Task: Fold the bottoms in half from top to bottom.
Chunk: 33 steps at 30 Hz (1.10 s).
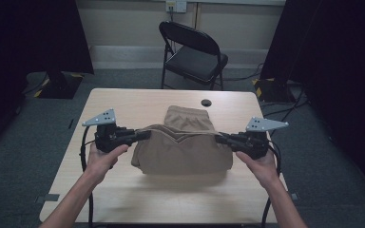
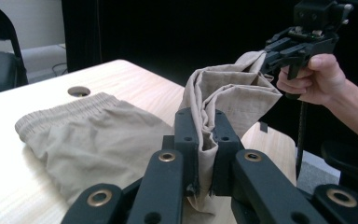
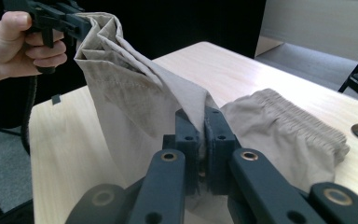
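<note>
A pair of tan shorts (image 1: 183,145) lies on the wooden table (image 1: 123,190), its elastic waistband (image 1: 190,114) toward the far side. The near hem is lifted off the table and stretched between both grippers. My left gripper (image 1: 147,134) is shut on the left corner of the hem, and the cloth (image 2: 205,135) is pinched between its jaws. My right gripper (image 1: 217,138) is shut on the right corner, with folded fabric (image 3: 198,109) clamped in its jaws. The other hand and its gripper (image 2: 279,51) show farther off, as does the left one (image 3: 77,25).
A black folding chair (image 1: 192,52) stands beyond the table's far edge. A round cable hole (image 1: 206,102) sits in the tabletop behind the waistband. Dark curtains and stand bases (image 1: 59,85) flank the table on grey carpet.
</note>
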Each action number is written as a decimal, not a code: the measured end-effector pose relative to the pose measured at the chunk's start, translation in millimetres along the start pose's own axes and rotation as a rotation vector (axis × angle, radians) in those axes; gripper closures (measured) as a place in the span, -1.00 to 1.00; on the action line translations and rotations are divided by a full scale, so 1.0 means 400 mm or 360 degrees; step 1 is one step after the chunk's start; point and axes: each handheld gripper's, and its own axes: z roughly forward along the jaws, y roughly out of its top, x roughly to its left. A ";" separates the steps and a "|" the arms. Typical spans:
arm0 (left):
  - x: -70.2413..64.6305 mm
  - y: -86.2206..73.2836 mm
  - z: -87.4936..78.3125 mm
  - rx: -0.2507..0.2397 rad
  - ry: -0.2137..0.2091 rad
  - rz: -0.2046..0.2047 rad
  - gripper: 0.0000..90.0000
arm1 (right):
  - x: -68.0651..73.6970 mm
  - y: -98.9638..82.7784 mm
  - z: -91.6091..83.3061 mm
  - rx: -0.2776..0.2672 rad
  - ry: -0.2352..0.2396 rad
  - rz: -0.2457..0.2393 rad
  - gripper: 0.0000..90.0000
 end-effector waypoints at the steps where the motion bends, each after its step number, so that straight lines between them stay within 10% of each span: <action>1: 0.000 0.005 -0.002 -0.0012 -0.0002 0.0000 0.89 | -0.002 0.006 0.000 -0.0009 -0.0001 0.0000 0.92; 18: -0.050 0.094 -0.053 -0.0144 -0.0060 0.0111 0.89 | 0.038 0.120 -0.047 -0.0218 0.0024 -0.0129 0.92; 33: -0.161 0.194 -0.118 -0.0225 -0.0142 0.0271 0.89 | 0.129 0.218 -0.117 -0.0403 0.0057 -0.0321 0.92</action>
